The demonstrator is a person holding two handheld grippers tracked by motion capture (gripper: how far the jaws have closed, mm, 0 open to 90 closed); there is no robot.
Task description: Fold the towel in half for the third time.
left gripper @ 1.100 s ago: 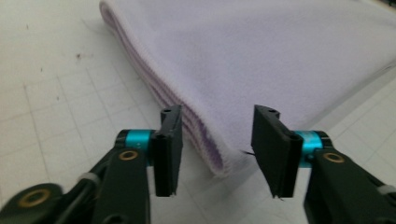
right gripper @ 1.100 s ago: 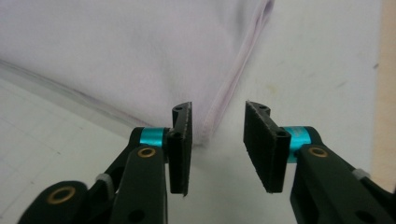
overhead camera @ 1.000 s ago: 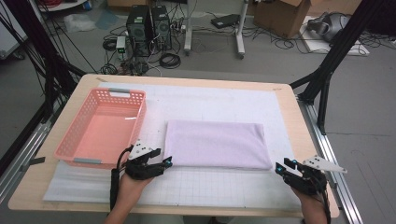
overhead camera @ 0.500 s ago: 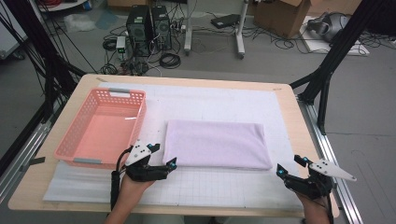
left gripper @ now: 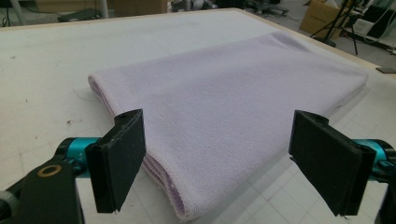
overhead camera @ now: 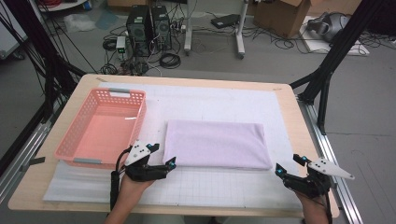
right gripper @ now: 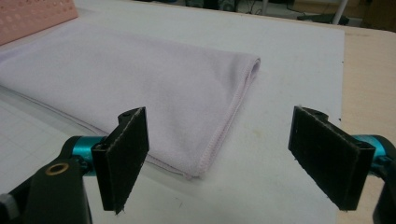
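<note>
A folded lilac towel (overhead camera: 217, 143) lies flat on the white mat in the middle of the table. My left gripper (overhead camera: 163, 155) sits at its near left corner, open; the jaws have just been opening. In the left gripper view the towel (left gripper: 224, 93) stretches away ahead of the left gripper (left gripper: 219, 158), its corner low between the pads and untouched. My right gripper (overhead camera: 288, 164) rests off the near right corner, open, also just widened. In the right gripper view the towel's (right gripper: 116, 79) folded corner lies ahead of the right gripper (right gripper: 219, 154), apart from both pads.
A pink mesh basket (overhead camera: 88, 161) stands empty left of the towel, and its wall (right gripper: 37, 11) shows in the right gripper view. The white gridded mat (overhead camera: 224, 186) covers most of the wooden table (overhead camera: 299, 121). Computers, cables and boxes sit on the floor beyond.
Both grippers' jaws stand wider apart than a second ago. Both hands have kept their places, and the towel has not moved.
</note>
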